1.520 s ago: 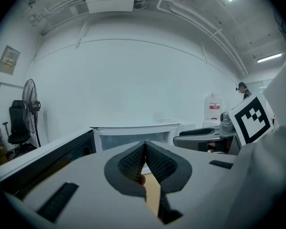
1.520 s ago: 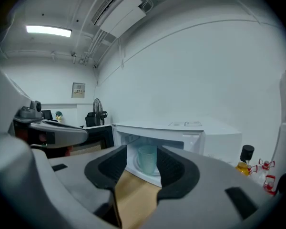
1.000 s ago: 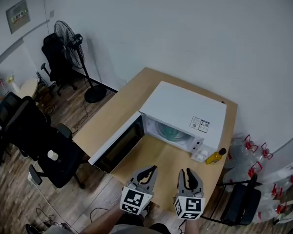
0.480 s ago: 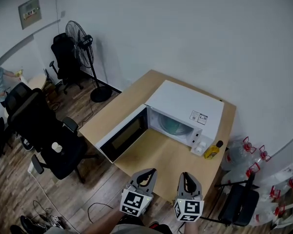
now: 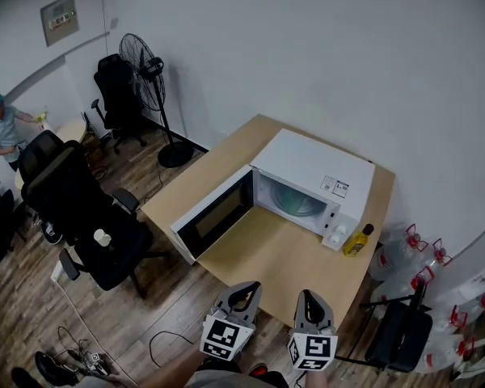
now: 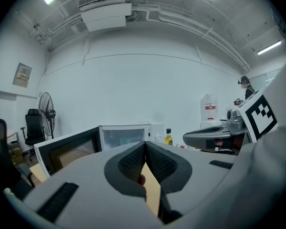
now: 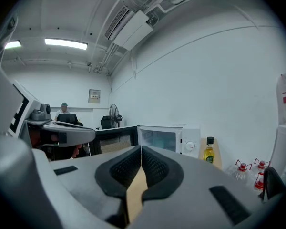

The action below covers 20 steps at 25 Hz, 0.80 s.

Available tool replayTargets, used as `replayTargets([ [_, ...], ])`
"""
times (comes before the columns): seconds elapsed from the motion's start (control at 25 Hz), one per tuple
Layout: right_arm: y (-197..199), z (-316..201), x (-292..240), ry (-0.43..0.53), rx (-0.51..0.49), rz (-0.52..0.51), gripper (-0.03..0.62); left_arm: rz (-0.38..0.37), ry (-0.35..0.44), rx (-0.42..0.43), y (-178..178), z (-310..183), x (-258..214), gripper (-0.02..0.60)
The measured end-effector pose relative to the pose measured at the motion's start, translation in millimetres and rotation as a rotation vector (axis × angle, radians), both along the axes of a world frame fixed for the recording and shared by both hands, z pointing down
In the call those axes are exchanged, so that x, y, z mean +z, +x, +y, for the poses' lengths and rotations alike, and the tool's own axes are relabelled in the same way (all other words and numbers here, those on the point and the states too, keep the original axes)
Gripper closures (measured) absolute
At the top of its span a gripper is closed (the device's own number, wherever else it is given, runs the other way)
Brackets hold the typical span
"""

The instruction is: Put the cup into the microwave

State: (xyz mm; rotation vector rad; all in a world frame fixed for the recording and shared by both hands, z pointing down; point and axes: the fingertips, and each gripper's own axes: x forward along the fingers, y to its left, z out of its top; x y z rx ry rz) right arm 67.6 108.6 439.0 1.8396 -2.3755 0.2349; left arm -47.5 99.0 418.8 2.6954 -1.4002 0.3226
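While the microwave point(image 5: 307, 186) stands open and unloaded, the left gripper point(image 5: 245, 291) and right gripper point(image 5: 309, 297) are both closed on nothing, the right's jaws having just closed. What looks like the cup point(image 5: 103, 237) sits on a chair point(image 5: 69, 194), well apart, untouched.

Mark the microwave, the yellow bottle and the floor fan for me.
microwave point(image 5: 311, 164), head view, on its white top panel.
yellow bottle point(image 5: 355, 243), head view, on its body, right beside the microwave.
floor fan point(image 5: 146, 58), head view, on its round head.
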Motion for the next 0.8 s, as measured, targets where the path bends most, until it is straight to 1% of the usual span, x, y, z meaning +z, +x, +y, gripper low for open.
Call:
replayTargets([
  [0.24,-8.0,8.1,0.2,-0.001,-0.009,0.003,0.576,0.000,0.000,-0.001,-4.8,8.2,1.4,0.560],
  [0.8,-14.5,5.9,-6.5,0.010,-0.003,-0.003,0.576,0.002,0.005,-0.001,-13.9,7.2,-1.7,0.560],
])
